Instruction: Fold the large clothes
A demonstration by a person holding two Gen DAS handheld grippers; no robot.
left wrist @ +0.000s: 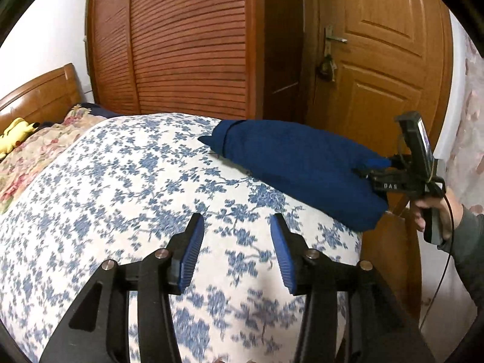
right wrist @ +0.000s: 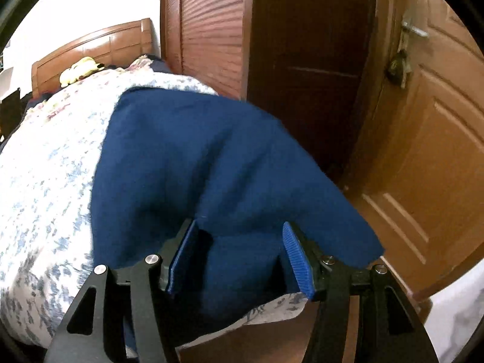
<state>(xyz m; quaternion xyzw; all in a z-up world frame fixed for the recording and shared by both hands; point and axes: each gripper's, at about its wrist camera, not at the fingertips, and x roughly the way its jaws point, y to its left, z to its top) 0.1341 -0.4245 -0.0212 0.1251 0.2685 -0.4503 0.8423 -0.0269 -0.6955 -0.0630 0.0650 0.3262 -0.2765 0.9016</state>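
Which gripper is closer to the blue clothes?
Right. The right gripper is open with its fingers around the blue clothes; the left gripper is open above bare bedspread.

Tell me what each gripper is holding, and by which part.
The left gripper is open over the bedspread and holds nothing. The right gripper is open too, its fingers straddling the near end of the blue garment, not clamped on it.
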